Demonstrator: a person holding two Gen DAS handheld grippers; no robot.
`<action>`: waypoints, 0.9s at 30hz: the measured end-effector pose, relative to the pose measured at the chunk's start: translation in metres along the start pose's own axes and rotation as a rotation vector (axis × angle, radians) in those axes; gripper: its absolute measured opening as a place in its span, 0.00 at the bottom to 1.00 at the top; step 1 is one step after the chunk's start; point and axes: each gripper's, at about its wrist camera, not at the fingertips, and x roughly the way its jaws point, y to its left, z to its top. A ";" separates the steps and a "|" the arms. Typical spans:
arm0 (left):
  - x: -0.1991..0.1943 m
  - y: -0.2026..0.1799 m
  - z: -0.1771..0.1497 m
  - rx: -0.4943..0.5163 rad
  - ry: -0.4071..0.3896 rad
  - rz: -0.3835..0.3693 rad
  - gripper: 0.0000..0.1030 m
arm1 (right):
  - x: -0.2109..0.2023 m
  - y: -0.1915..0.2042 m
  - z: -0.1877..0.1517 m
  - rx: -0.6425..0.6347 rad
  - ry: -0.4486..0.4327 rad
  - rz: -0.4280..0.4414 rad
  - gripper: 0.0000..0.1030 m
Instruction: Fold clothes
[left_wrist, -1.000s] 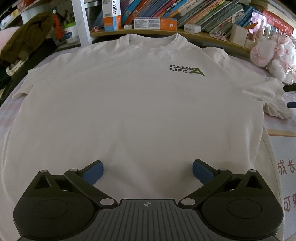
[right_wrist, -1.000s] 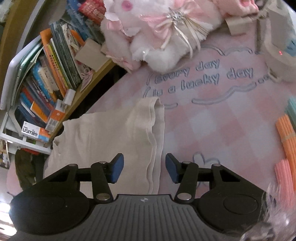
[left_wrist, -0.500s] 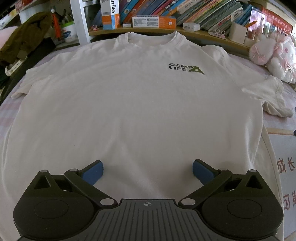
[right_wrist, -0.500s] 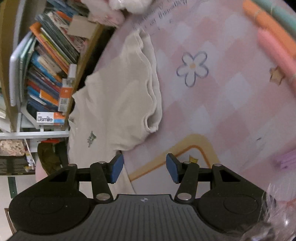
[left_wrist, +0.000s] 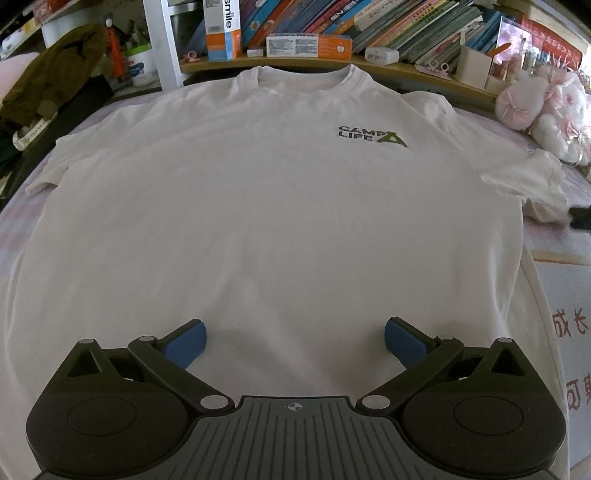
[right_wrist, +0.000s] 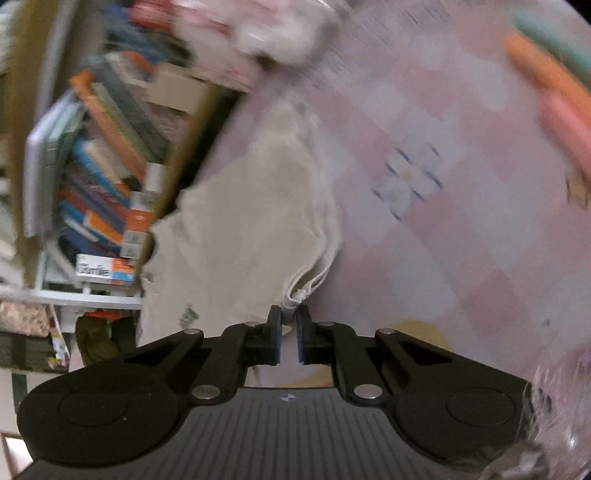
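A white T-shirt (left_wrist: 258, 206) with a "CAMP LIFE" print lies flat, front up, collar toward the bookshelf. My left gripper (left_wrist: 293, 341) hovers open over its lower middle, blue pads (left_wrist: 184, 341) wide apart with only cloth below them. In the blurred right wrist view the shirt's right sleeve (right_wrist: 258, 206) lies on the pink checked cover. My right gripper (right_wrist: 289, 317) is at the sleeve's near hem corner, its jaws closing to a narrow slit with the bunched corner pinched between the tips. That gripper shows only as a dark tip (left_wrist: 580, 218) beside the sleeve in the left wrist view.
A low shelf of books (left_wrist: 369, 26) and boxes runs behind the collar. Pink plush toys (left_wrist: 546, 110) sit at the back right, dark clothes (left_wrist: 48, 81) at the back left. Orange and pink sticks (right_wrist: 554, 92) lie on the cover (right_wrist: 461, 221) right of the sleeve.
My right gripper went from open to nearly closed and came up to the sleeve's hem corner, rolling somewhat. The left gripper and the shirt body stayed still.
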 end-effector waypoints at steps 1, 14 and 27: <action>0.000 0.000 0.000 0.001 0.000 0.000 1.00 | -0.004 0.006 0.000 -0.035 -0.023 0.011 0.07; -0.010 0.022 0.006 -0.029 -0.024 0.003 1.00 | -0.013 0.004 -0.002 -0.022 -0.035 -0.020 0.15; -0.007 0.023 0.000 0.000 0.005 0.013 1.00 | -0.008 -0.017 0.002 0.087 0.000 -0.039 0.39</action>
